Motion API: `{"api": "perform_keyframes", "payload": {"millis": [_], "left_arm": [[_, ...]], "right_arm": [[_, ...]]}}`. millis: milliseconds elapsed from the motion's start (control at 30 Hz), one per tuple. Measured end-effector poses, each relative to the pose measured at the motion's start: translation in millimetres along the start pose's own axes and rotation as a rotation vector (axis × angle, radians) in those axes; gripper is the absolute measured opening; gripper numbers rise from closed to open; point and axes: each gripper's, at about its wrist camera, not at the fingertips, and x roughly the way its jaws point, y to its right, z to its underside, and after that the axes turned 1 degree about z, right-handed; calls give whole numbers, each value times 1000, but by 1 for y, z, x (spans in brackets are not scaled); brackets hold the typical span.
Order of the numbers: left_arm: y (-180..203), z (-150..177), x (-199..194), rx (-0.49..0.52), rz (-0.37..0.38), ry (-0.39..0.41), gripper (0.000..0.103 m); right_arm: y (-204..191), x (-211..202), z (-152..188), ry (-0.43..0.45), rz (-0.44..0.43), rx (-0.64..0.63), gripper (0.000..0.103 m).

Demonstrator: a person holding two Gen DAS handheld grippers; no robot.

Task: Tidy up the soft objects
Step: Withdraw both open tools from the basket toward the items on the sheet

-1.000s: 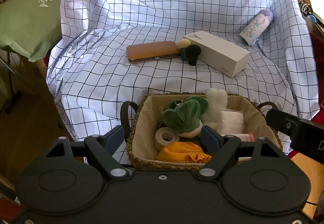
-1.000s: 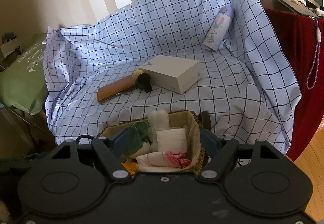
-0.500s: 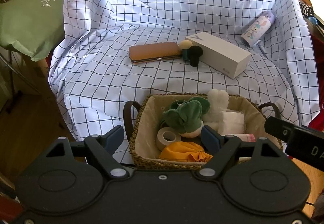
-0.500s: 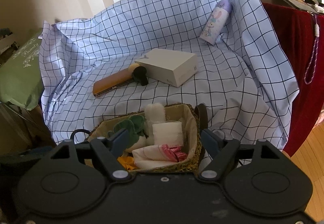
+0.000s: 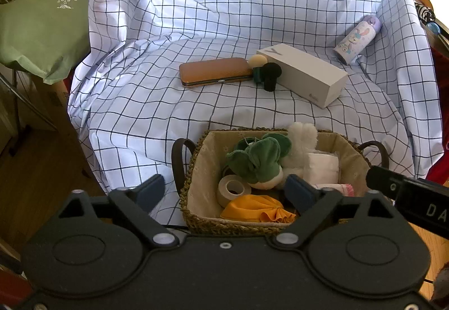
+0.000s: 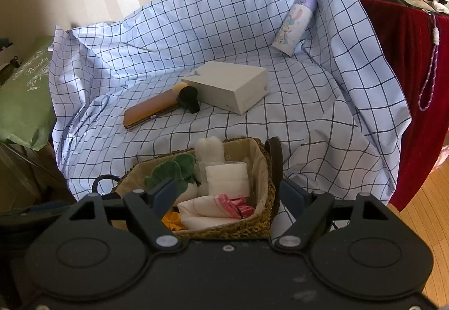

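Green cushion (image 5: pixel 42 21) with white "Beauty" script

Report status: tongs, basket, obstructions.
Left tongs just widened, empty; right tongs open, empty. Woven straw basket holds soft items. Nothing in the way.

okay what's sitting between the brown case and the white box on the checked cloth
Two makeup brushes, one pale-headed and one black-headed, lie in the gap between the brown case and the white box, touching both. The left wrist view shows it best.
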Motion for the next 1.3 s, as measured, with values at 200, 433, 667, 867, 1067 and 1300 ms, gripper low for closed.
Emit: {"api": "perform_keyframes", "payload": {"millis": [200,433,667,867,1067,1300], "left_arm": [[0,1,-1,3,0,-1,91],[-1,1,1,0,1,-16,92],[-2,2,5,-2,-3,-31,92],[-3,-1,9,4,-7,-52,93],[-8,-8,17,-11,-5,-80,93],[-9,-17,24,-8,4,-103,93]], "right_arm": [[1,2,0,-14,5,4,82],[3,4,2,-25,12,8,83],[3,8,3,-43,20,6,87],[4,15,0,-61,31,1,91],[5,24,-7,-79,42,5,93],[6,35,-18,-103,58,6,93]]}}
